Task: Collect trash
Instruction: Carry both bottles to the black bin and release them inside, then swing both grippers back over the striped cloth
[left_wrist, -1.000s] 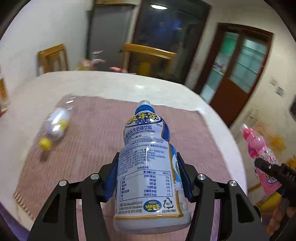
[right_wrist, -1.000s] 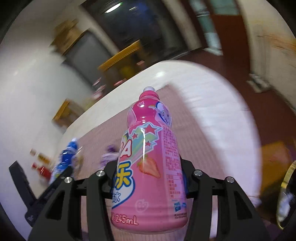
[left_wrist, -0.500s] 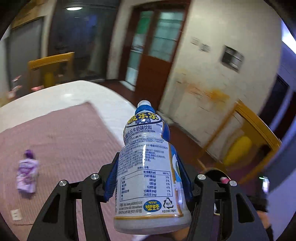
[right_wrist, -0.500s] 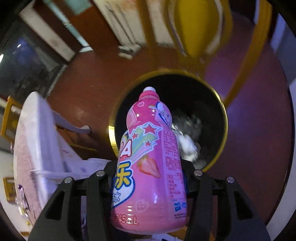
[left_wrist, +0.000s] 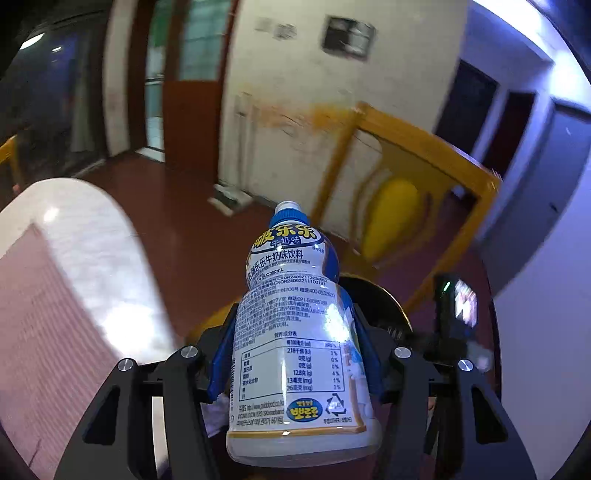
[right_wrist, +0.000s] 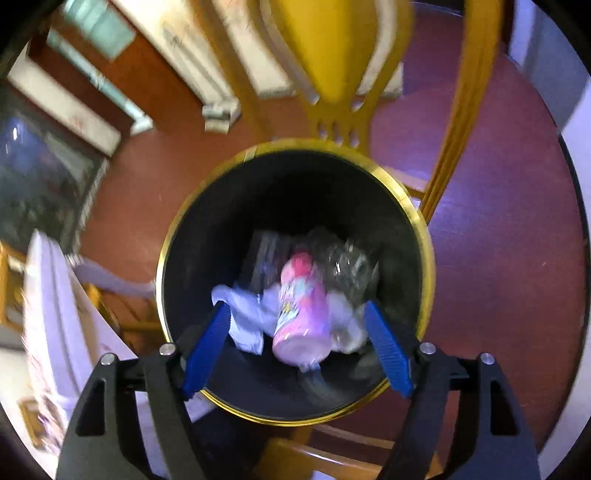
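Plastic, thin-walled and seemingly empty, makes the blue-and-white bottle (left_wrist: 299, 354) a light, glossy load that is best clamped at its broad lower body, where the left gripper (left_wrist: 295, 358) is closed on it now, above the floor beside the tabletop (left_wrist: 92, 258). The right gripper (right_wrist: 295, 343) is seen with its jaws opening and nothing between them; the pink bottle (right_wrist: 301, 314) lies inside the black bin (right_wrist: 424, 236).

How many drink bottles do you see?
2: the blue-and-white plastic milk-drink bottle clamped in the left gripper, and the pink plastic bottle in the black gold-rimmed bin. Others may be buried.
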